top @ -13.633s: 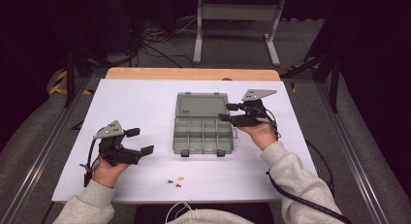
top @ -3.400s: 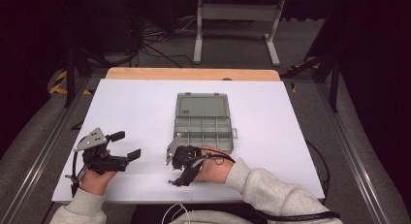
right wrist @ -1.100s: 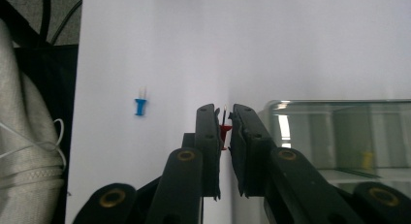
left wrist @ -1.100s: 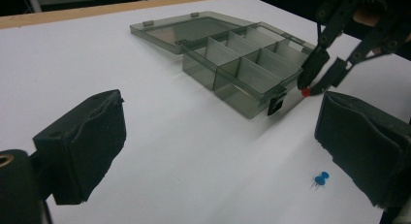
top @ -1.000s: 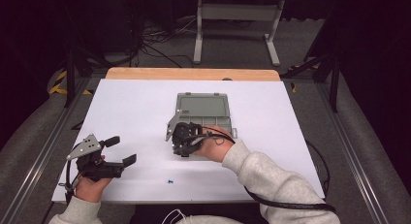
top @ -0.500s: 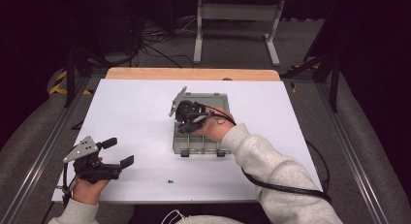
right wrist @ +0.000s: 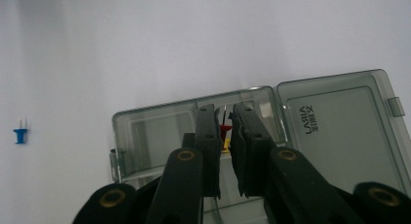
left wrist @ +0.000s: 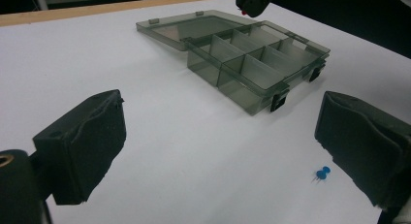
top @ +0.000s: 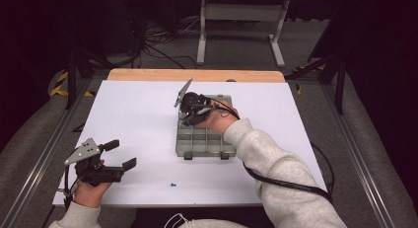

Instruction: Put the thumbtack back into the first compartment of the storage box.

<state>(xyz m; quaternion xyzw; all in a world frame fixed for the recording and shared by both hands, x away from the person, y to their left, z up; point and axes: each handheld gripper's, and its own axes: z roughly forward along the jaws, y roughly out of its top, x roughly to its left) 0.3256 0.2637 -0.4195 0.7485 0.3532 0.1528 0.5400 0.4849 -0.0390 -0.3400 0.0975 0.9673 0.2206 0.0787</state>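
1. Holding a red pushpin [right wrist: 223,132] between nearly closed jaws, my right gripper [top: 193,111] hangs over the far part of the compartment box [top: 204,139]. In the right gripper view the pin's red head sits pinched between the two black pads, with a speck of yellow just beneath it (I cannot tell whether that is a second pin or something lying in the box).
2. That grey, see-through box lies open near the middle of the white table [top: 138,114], its lid [right wrist: 339,122] folded flat on the far side and its divided tray toward me. The two black latches face my edge of the table.
3. My left gripper [top: 114,165] rests at the near left corner of the table, well apart from the box. Its jaws stand wide, and nothing is between them; the left gripper view shows bare white surface in the gap.
4. One blue pushpin [top: 173,184] lies loose on the table near the front edge, between my left gripper and the box, touching neither. In the left gripper view it sits just beside the right-hand pad, with its point off to one side.
5. My right sleeve [top: 276,173] reaches diagonally across the box's near right corner.
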